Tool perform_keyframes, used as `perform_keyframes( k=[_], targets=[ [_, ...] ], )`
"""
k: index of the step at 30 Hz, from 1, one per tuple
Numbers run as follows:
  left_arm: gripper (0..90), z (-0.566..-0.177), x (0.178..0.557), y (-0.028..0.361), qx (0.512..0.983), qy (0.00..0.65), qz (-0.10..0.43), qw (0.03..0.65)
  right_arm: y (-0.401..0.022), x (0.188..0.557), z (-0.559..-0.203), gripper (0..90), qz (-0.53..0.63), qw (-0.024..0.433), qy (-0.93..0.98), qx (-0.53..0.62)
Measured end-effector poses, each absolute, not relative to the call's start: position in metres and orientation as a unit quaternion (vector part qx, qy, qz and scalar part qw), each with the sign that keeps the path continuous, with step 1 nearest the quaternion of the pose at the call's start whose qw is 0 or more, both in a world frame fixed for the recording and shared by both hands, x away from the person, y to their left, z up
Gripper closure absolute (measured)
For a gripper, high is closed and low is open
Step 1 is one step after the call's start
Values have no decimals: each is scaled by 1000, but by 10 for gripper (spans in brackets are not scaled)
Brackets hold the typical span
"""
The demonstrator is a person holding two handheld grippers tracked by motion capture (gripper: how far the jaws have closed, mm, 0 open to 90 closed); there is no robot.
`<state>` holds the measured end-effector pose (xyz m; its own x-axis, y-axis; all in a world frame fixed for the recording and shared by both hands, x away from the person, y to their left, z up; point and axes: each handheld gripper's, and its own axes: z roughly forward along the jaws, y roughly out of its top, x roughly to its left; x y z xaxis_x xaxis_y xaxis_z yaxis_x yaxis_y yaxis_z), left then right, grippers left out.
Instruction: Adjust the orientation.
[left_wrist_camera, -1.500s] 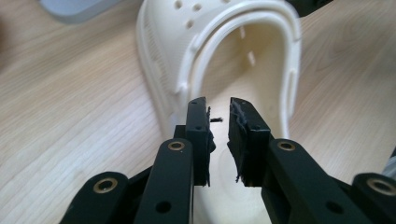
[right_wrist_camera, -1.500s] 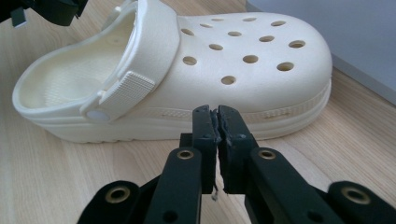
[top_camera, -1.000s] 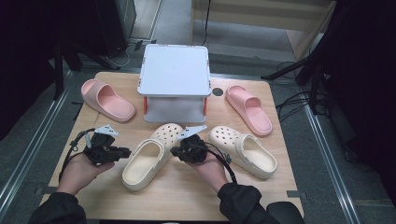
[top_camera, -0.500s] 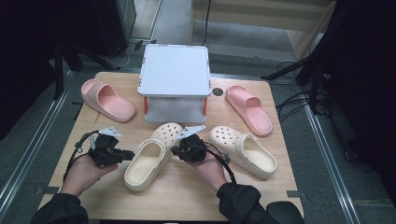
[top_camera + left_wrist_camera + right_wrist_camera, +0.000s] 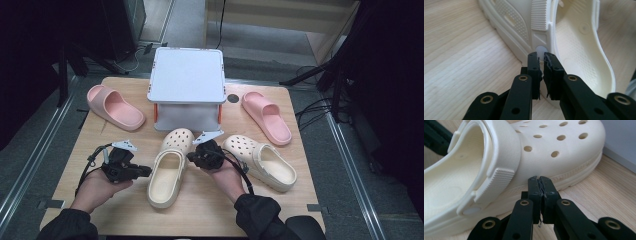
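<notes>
Left gripper [image 5: 541, 56] tips seemingly touch the clog [image 5: 574, 50], contact unclear.

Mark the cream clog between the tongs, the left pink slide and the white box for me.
cream clog [image 5: 167, 172], high view, footbed at the heel end.
left pink slide [image 5: 116, 105], high view, middle of the footbed.
white box [image 5: 187, 75], high view, centre of the lid.

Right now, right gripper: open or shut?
Shut. In its own view the right gripper has both jaws pressed together, nothing between, beside the cream clog.
</notes>
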<state>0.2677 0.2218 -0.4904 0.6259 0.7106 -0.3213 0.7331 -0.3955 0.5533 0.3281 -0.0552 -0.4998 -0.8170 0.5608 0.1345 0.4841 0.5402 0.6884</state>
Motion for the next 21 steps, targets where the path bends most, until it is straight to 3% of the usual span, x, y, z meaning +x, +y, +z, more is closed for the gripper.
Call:
perform_keyframes(
  k=[16,21],
  targets=[
    [828,-491,266,217,833,428,-23,350,-57,334,-500,890,378,47,876,297],
    [776,-490,265,218,837,428,-6,341,-59,337,-499,854,375,46,877,296]
  ],
)
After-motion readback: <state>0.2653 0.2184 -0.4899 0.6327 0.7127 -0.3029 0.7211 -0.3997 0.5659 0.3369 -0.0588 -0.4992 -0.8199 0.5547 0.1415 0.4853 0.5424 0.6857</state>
